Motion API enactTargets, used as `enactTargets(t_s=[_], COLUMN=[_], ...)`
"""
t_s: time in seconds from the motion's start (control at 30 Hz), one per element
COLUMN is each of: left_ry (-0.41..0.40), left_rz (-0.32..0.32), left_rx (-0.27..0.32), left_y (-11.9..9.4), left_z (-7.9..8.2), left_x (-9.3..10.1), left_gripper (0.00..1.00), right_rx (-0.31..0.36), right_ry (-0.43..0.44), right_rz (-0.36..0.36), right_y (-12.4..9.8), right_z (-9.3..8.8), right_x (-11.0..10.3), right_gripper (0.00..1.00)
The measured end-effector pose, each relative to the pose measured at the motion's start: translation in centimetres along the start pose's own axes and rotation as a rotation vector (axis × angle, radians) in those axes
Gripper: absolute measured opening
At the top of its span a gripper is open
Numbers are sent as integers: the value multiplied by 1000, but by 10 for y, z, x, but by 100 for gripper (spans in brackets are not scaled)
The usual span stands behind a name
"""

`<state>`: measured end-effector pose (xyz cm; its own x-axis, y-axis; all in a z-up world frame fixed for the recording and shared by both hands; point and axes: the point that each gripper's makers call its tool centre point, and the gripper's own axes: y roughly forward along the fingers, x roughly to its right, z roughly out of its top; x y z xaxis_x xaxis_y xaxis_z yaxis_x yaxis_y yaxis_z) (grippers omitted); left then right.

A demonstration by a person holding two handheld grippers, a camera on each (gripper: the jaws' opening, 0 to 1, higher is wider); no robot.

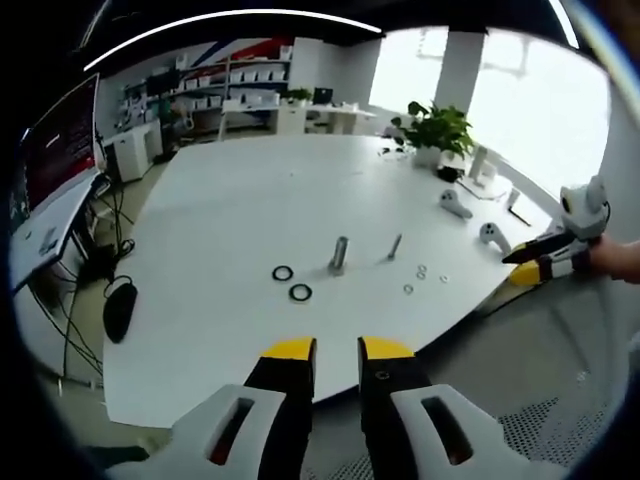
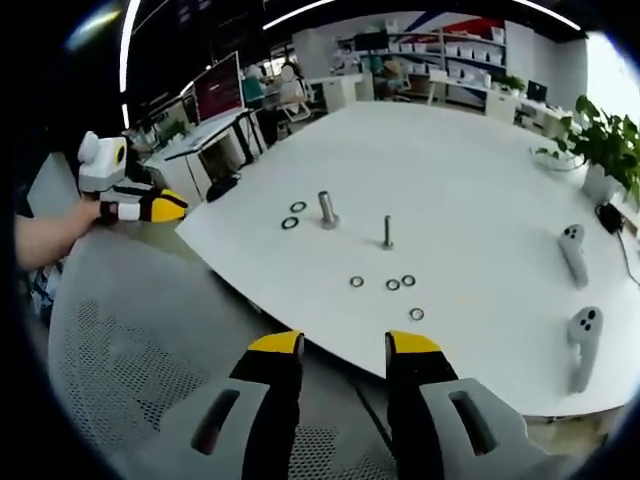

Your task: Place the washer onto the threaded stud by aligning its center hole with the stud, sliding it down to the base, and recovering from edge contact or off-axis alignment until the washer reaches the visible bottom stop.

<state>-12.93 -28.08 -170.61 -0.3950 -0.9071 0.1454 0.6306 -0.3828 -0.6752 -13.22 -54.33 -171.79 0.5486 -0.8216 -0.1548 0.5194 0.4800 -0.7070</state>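
Clearly both grippers hover off the white table [image 2: 470,180], jaws parted and empty: left gripper [image 1: 336,352], right gripper [image 2: 343,345]. Four small washers [image 2: 392,285] lie near the thin threaded stud [image 2: 387,231]; their holes are barely resolvable.

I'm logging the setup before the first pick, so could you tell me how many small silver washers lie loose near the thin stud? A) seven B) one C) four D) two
C: the right gripper view shows four small washers lying flat on the white table, just in front of the thin stud.
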Motion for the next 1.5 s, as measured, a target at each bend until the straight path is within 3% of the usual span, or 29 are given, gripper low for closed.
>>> enactTargets(t_s=[0.3,0.53,0.73,0.83,0.9,0.93,1.07,1.13,1.2,1.3,1.4,1.5], left_ry=[-27,-27,24,13,-28,-32,-10,-23,5,108,96,140], left_rz=[20,15,-42,-73,-93,-76,-85,-138,-135,-90,-101,-78], left_rx=[-32,-66,-132,-146,-187,-235,-284,-356,-372,-364,-386,-441], left_y=[0,3,7,8,11,13,17,21,30,57,87,117], left_z=[-7,-12,-22,-22,-28,-35,-39,-46,-42,-24,-16,-16], left_x=[-7,-6,7,11,12,6,4,9,3,-10,-9,-15], left_gripper=[12,12,12,17,24,25,26,28,26,27,29,29], right_rx=[24,-19,-19,-17,-12,-12,-11,-10,-7,-5,4,3], right_ry=[11,23,21,22,22,26,28,46,47,37,28,29], right_rz=[24,52,38,38,37,35,35,32,30,32,29,20], right_y=[0,2,2,2,2,1,1,1,1,1,0,0], right_z=[4,-4,-4,-2,-2,-3,-2,-3,-2,-2,-1,-2], right_x=[-5,-8,-5,-4,-3,-3,-3,-1,-1,-1,-1,2], right_gripper=[35,34,34,34,34,34,34,34,34,34,34,34])
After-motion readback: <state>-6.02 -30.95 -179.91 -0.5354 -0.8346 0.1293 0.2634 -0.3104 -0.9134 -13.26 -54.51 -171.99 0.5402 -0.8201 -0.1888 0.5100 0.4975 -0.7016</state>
